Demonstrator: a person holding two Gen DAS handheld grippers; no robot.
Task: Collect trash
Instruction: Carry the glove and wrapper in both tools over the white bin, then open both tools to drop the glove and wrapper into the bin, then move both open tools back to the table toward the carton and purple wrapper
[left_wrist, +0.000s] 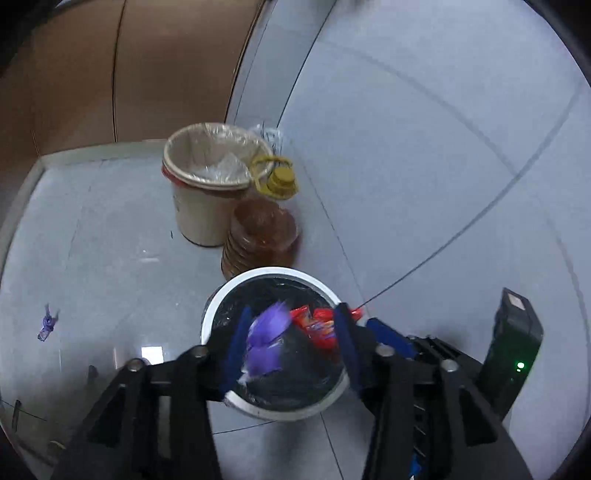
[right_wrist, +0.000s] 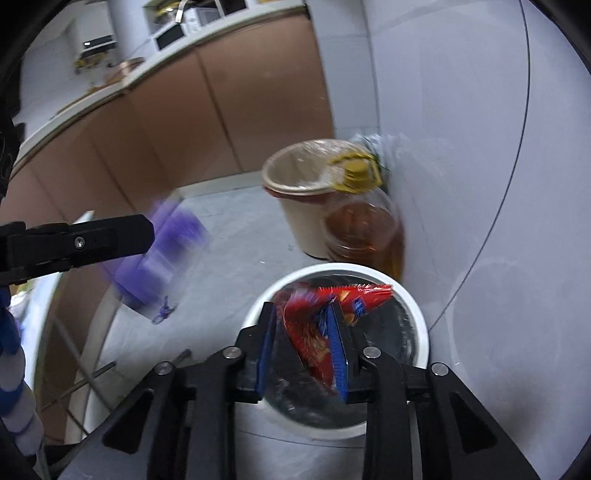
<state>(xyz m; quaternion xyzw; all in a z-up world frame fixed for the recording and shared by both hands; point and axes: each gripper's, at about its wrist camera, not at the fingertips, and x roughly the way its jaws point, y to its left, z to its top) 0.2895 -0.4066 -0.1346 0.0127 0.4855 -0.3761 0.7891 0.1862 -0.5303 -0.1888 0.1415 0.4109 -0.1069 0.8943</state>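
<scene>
A white-rimmed trash bin (left_wrist: 221, 295) with a black liner stands on the grey floor, right below both grippers; it also shows in the right wrist view (right_wrist: 417, 314). My left gripper (left_wrist: 291, 336) is open over the bin, and a blurred purple wrapper (left_wrist: 266, 339) is between its fingers, seemingly loose. My right gripper (right_wrist: 306, 343) is open above the bin, with a red snack wrapper (right_wrist: 314, 328) against its right finger (right_wrist: 338, 354). The purple wrapper (right_wrist: 162, 254) and the left gripper's finger (right_wrist: 92, 240) show blurred at left in the right wrist view. A small purple scrap (left_wrist: 47, 324) lies on the floor at left.
A beige bin with a clear liner (left_wrist: 207, 184) and an amber oil jug with a yellow cap (left_wrist: 262, 229) stand against the wall behind the trash bin. Brown cabinets (right_wrist: 166, 122) run along the back. A black device with a green light (left_wrist: 513, 350) is at right.
</scene>
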